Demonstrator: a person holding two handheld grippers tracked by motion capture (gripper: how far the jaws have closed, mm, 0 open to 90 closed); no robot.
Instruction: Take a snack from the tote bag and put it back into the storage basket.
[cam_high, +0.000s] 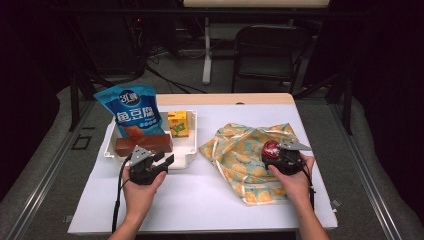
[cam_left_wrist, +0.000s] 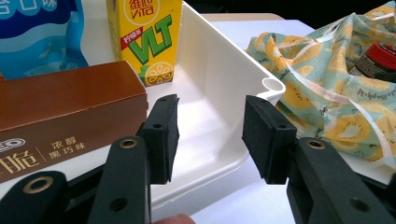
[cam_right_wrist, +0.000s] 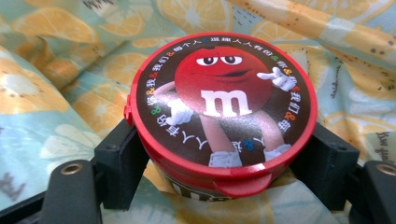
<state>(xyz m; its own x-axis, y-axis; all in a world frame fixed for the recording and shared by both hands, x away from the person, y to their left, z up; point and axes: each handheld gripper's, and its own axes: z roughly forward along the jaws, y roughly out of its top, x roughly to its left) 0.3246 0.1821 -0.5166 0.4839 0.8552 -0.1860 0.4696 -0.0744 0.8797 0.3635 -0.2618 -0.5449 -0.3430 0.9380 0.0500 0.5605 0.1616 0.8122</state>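
The right gripper (cam_right_wrist: 219, 158) clamps an "m"-marked red-lidded candy tub (cam_right_wrist: 223, 109) over the lemon-print bag (cam_high: 250, 150). The left gripper (cam_left_wrist: 210, 135) gapes empty at the white bin (cam_left_wrist: 215, 84), which holds a yellow "VLT" carton (cam_left_wrist: 144, 37) and a brown box (cam_left_wrist: 65, 112).

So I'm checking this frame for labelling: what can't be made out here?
- M&M's tub: body hidden by its lid and the right hand-held gripper, right gripper view.
- Brown box: label cut by left edge, left gripper view.
- Blue snack bag: small print too small, high view.
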